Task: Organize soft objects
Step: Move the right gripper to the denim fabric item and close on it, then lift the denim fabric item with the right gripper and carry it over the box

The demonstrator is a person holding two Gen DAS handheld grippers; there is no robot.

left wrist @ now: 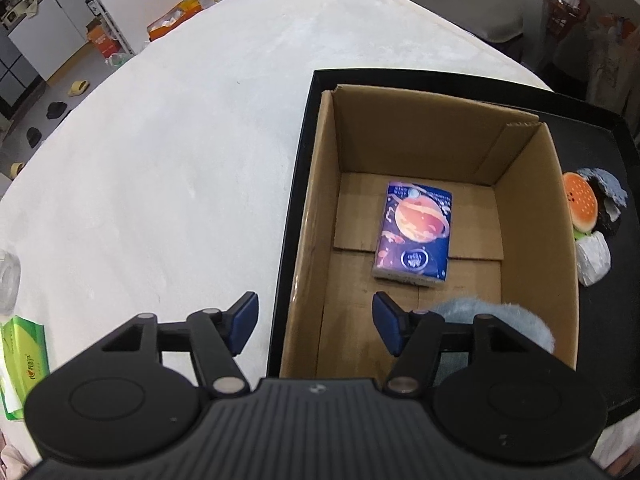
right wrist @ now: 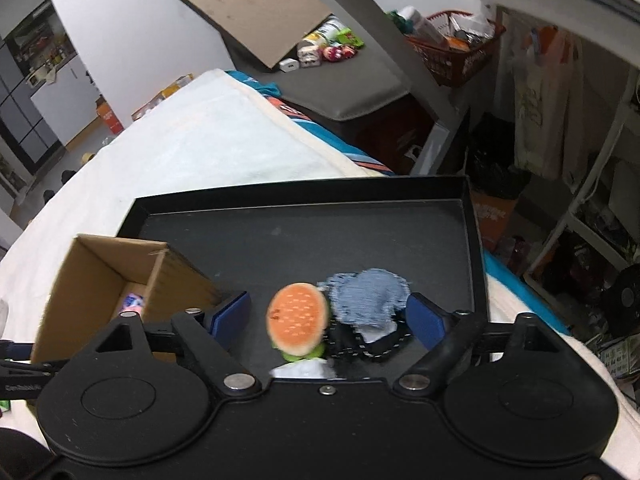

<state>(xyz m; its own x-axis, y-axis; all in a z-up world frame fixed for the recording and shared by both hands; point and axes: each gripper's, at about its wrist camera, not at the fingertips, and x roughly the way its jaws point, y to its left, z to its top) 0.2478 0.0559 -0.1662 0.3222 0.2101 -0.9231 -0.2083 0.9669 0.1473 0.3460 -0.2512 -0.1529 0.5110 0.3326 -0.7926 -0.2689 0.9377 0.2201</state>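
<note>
Left gripper (left wrist: pixel 314 326): jaws wide apart, empty, over cardboard box (left wrist: pixel 528 216) near-left wall | Right gripper (right wrist: pixel 328 318): spread wide, straddling burger plush (right wrist: pixel 298 318), untouched, on black tray (right wrist: pixel 280 236) | Tissue pack (left wrist: pixel 414 232): inside box

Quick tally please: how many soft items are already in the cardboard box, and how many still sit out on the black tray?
In the cardboard box: 2 (planet-print tissue pack, fluffy blue plush)
On the black tray: 4 (burger plush, denim piece, black dotted item, white item)
Total: 6

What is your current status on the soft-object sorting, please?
Both grippers open, empty. Left gripper over cardboard box; tissue pack inside. Right gripper above burger plush on black tray. Nothing blocking.
</note>
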